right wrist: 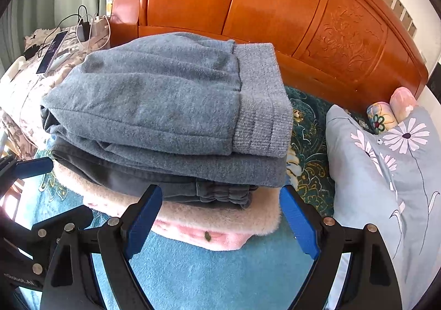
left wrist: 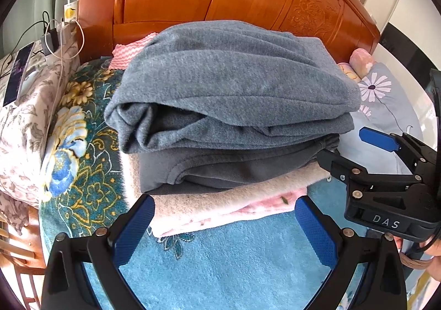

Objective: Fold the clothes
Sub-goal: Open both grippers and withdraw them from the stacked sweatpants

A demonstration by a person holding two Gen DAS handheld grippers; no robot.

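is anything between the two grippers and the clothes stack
Nothing visible. Both the left gripper and right gripper are open, right at the near edge of the stack, with only bare blue blanket below them. The pink bottom layer sits between the left fingers.

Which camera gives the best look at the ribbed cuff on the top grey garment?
The right wrist view. There the ribbed cuff faces the camera, unobstructed, at the right end of the grey garment. In the left wrist view that garment shows only plain folds, with no cuff visible.
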